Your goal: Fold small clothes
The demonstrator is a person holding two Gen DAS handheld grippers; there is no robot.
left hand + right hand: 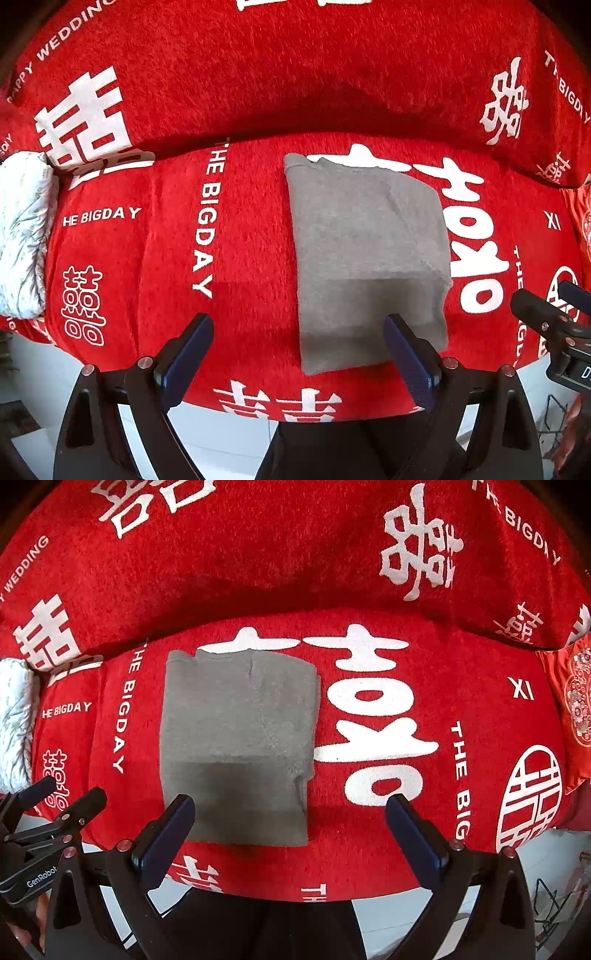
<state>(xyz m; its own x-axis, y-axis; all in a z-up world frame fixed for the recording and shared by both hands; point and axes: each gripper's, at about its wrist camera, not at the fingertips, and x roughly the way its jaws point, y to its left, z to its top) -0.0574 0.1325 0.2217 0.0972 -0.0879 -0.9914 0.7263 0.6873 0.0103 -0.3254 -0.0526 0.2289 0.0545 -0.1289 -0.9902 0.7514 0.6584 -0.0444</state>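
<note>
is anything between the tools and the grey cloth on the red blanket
Nothing visible. The grey cloth lies flat and folded on the red blanket with only bare blanket around it. The left tool and right tool are both open, just short of its near edge, holding nothing. The white bundle sits far left.

The folded grey garment [365, 254] is soft, matt knit cloth with a fine nap. It lies on a red sofa cover [251, 236] of rough, fuzzy plush printed with flat white lettering. The left gripper [299, 365] and right gripper [291, 842] look like matt black plastic with dark blue textured pads [408, 365] and small shiny metal pins.
</note>
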